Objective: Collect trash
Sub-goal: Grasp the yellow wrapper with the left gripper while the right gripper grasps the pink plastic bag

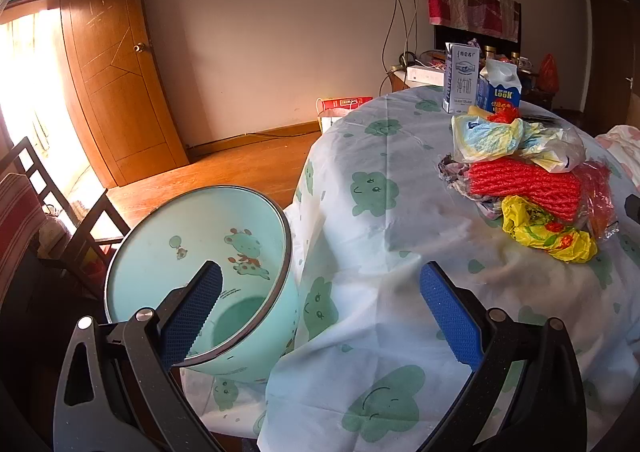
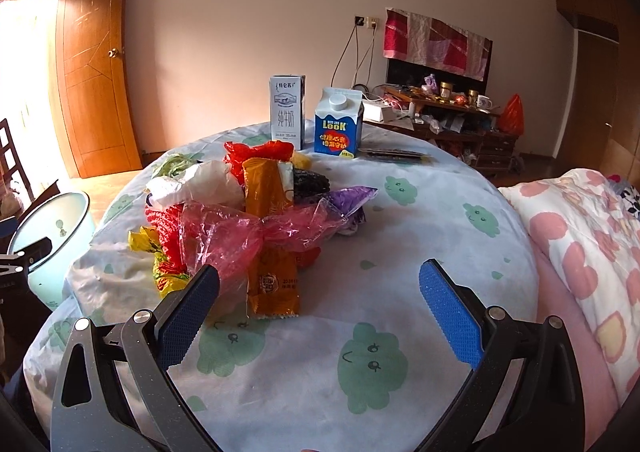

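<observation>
A pile of trash (image 2: 248, 212) lies on the round table (image 2: 400, 252): an orange wrapper (image 2: 272, 284), a pink plastic bag (image 2: 224, 240), red netting and a yellow wrapper (image 1: 548, 232). The pile also shows at the right of the left wrist view (image 1: 528, 180). A mint green bin (image 1: 208, 272) stands tilted against the table's left edge; it also shows in the right wrist view (image 2: 52, 236). My left gripper (image 1: 320, 312) is open and empty over the table edge beside the bin. My right gripper (image 2: 320, 312) is open and empty, just in front of the pile.
A tall white milk carton (image 2: 287, 112) and a blue LOOK carton (image 2: 338, 124) stand at the table's far side. A pink flowered quilt (image 2: 580, 244) lies at the right. A dark chair (image 1: 52, 212) stands left of the bin, near a wooden door (image 1: 116, 72).
</observation>
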Motion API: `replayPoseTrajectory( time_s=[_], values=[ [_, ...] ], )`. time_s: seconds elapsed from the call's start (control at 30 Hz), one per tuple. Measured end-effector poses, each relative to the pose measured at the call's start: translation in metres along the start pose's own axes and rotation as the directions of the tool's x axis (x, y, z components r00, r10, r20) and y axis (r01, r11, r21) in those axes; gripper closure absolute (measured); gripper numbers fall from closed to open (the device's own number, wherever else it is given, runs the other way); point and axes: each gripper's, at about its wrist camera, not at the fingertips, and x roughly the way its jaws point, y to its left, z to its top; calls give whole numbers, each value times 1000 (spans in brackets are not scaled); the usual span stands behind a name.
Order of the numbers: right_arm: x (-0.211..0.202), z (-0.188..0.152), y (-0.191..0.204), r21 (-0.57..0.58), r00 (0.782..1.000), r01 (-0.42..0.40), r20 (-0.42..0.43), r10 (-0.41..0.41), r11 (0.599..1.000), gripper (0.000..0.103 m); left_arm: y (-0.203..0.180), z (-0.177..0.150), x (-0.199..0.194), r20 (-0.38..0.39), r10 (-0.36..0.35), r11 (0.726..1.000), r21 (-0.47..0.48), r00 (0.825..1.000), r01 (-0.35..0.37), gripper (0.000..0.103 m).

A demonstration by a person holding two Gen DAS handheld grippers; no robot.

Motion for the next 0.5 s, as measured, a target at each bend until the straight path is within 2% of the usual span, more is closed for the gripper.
replayPoseTrajectory(
  time_s=[0.2, 0.37, 0.4, 0.47, 0.5],
  values=[
    [2, 4, 19, -36, 999, -46, 22, 47, 998, 5, -7, -3, 2, -2, -24, 1000, 11, 1000, 24, 6],
    [13, 5, 30, -58, 998, -69, -1, 69, 996, 7, -5, -3, 3, -15, -35, 999, 8, 999, 35, 6],
    [15, 6, 27, -53, 997, -79, -6, 79, 995, 9, -4, -3, 3, -16, -36, 999, 7, 999, 37, 6],
    [20, 6, 18, -29, 993, -114, -24, 114, 993, 33, -5, -2, 5, -16, -46, 999, 2, 999, 46, 6],
    [22, 6, 15, -17, 990, -136, -38, 135, 991, 38, -5, -1, 5, -16, -50, 999, 2, 999, 51, 6]
  ],
)
